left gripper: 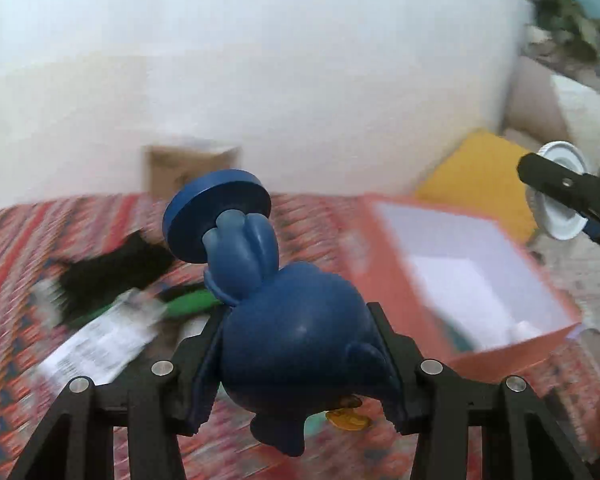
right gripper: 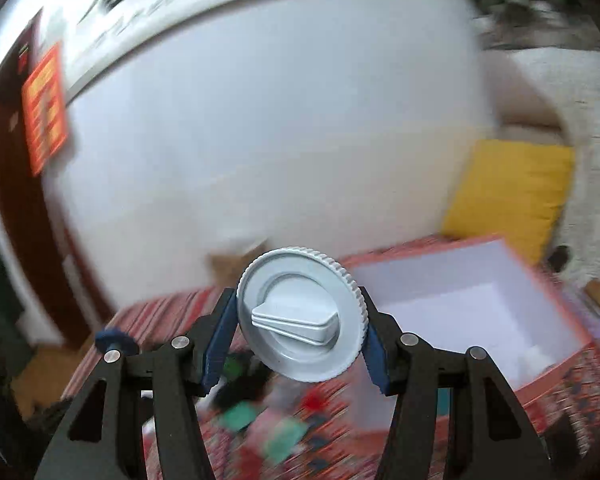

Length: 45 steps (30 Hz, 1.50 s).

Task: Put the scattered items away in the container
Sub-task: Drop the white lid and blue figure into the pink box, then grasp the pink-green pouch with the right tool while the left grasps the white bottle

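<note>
My left gripper [left gripper: 300,344] is shut on a dark blue figurine [left gripper: 296,328] with a round base, held upside down above the patterned cloth. My right gripper [right gripper: 300,328] is shut on a grey round lid [right gripper: 302,314] with a ribbed rim and a flat handle. The orange box [left gripper: 384,248] with a white inside lies open to the right of both grippers; it also shows in the right wrist view [right gripper: 556,376]. The right gripper [left gripper: 568,200] with the lid shows at the right edge of the left wrist view, above the box's far side.
On the red patterned cloth [left gripper: 28,240] lie a black item [left gripper: 108,272], a green item [left gripper: 188,300] and a white paper label [left gripper: 100,340]. A yellow cushion [right gripper: 512,196] leans behind the box. A white wall stands behind. A brown cardboard piece [left gripper: 184,172] stands at the cloth's far edge.
</note>
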### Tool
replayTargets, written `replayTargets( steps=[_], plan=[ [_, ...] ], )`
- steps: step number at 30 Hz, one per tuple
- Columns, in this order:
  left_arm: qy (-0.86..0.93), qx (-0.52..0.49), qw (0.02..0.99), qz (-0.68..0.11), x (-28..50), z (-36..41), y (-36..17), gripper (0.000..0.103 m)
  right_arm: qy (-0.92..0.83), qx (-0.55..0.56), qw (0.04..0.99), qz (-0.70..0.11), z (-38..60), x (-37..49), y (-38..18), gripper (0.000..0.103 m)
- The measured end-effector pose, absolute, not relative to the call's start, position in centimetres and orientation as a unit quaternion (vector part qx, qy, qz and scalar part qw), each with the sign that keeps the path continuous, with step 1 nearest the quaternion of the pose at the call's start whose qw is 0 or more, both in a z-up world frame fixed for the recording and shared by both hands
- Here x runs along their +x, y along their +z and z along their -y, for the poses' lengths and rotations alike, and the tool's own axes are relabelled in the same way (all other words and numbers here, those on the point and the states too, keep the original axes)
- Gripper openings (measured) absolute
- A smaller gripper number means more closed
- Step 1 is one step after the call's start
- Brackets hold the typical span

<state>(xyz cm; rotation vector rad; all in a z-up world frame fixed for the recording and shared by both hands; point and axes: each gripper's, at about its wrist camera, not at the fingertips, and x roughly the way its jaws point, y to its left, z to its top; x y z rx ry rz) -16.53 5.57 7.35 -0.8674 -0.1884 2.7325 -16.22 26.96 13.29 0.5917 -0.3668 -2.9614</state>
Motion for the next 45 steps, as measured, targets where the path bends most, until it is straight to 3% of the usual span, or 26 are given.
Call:
replayTargets(
  steps=[6,12,14,15,16,17,19,22,28,34,39,45],
  plan=[
    [0.923,-0.329,0.196,0.033,-21.5,-16.0,6.6,0.056,-0.959,0.207,-0.047,0.188,-37.9,-18.6,11.7,0.06],
    [0.892,-0.383,0.238,-0.028,-26.1,-24.9,3.6,0.057,-0.926,0.257,-0.032,0.275,-43.8,-21.7,7.3,0.06],
    [0.894,-0.378,0.232,-0.056,-26.0,-26.0,3.2,0.074,-0.914,0.287,0.009,0.287,-43.9,-23.3,5.8,0.061],
    [0.895,-0.376,0.229,-0.07,-26.0,-26.5,2.9,0.083,-0.909,0.293,0.013,0.295,-43.9,-23.7,5.2,0.072],
    [0.899,-0.367,0.226,-0.079,-25.6,-26.5,3.1,0.087,-0.906,0.294,0.004,0.304,-44.0,-24.0,4.6,0.094],
    [0.904,-0.354,0.226,-0.082,-25.1,-26.0,3.7,0.088,-0.903,0.295,-0.005,0.313,-44.1,-24.2,4.1,0.102],
    [0.909,-0.342,0.225,-0.075,-24.5,-24.8,4.7,0.096,-0.899,0.297,-0.01,0.321,-44.1,-24.4,3.7,0.103],
    [0.915,-0.34,0.213,-0.041,-23.5,-20.9,6.3,0.097,-0.9,0.297,0.001,0.32,-43.1,-24.0,4.5,0.103],
    [0.929,-0.343,0.14,0.012,-20.2,-8.5,5.7,0.098,-0.92,0.284,0.034,0.27,-38.2,-22.1,6.9,0.103],
    [0.925,-0.377,0.027,0.037,-15.6,5.4,-0.4,0.099,-0.928,0.308,0.136,0.159,-26.6,-20.7,7.4,0.103],
    [0.899,-0.426,-0.041,0.088,-14.0,13.7,-7.1,0.099,-0.904,0.367,0.213,0.045,-16.6,-20.1,3.6,0.103],
    [0.884,-0.453,-0.025,0.112,-16.4,13.9,-9.9,0.099,-0.866,0.449,0.203,-0.085,-10.9,-21.8,-4.7,0.102]
  ],
)
